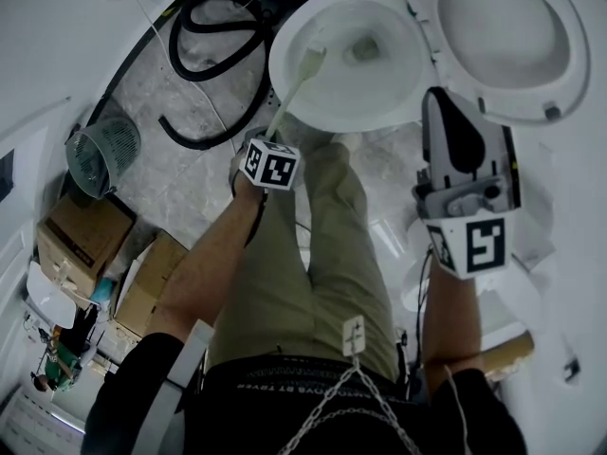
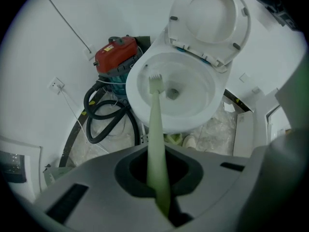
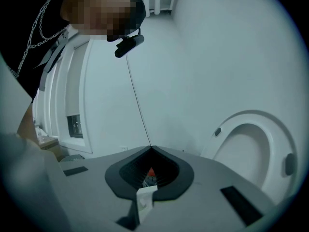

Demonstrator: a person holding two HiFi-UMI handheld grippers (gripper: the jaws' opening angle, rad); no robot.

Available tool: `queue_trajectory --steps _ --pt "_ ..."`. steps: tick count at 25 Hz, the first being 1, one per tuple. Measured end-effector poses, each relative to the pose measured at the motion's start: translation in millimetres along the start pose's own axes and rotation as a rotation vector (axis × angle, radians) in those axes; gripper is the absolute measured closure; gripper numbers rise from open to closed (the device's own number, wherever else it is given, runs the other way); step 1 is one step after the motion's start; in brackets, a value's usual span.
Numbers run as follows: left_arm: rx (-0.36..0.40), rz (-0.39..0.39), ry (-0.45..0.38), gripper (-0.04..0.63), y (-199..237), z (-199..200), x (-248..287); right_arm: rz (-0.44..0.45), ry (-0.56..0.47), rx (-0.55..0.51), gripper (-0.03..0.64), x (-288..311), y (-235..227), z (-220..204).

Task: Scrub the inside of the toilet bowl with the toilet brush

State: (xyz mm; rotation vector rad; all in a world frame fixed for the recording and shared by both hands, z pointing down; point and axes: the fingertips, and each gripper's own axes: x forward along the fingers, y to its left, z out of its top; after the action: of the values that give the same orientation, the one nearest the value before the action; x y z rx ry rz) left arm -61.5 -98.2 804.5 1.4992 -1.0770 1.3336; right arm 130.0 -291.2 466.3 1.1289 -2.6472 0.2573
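Seemingly mid-scrub, more strokes needed.
Left gripper [image 2: 159, 197] clamps the toilet brush [image 2: 155, 124], head ahead inside the toilet bowl [image 2: 136, 103]; right gripper [image 3: 145, 197], jaws together, holds nothing.

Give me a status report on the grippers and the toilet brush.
Left gripper shut on toilet brush, bristle head inside toilet bowl. Right gripper shut, empty, held aside. Lid up, nothing in the way.
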Motion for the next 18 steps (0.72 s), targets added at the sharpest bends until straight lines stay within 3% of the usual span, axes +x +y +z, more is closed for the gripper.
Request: queue_trajectory --steps 7,18 --pt "-0.114 -0.021 0.041 0.595 4 8 19 -0.001 0.013 0.009 0.614 -2 -9 -8" --pt "-0.122 -0.031 0.028 0.595 8 49 31 -0.004 0.006 0.039 0.614 4 -20 -9"
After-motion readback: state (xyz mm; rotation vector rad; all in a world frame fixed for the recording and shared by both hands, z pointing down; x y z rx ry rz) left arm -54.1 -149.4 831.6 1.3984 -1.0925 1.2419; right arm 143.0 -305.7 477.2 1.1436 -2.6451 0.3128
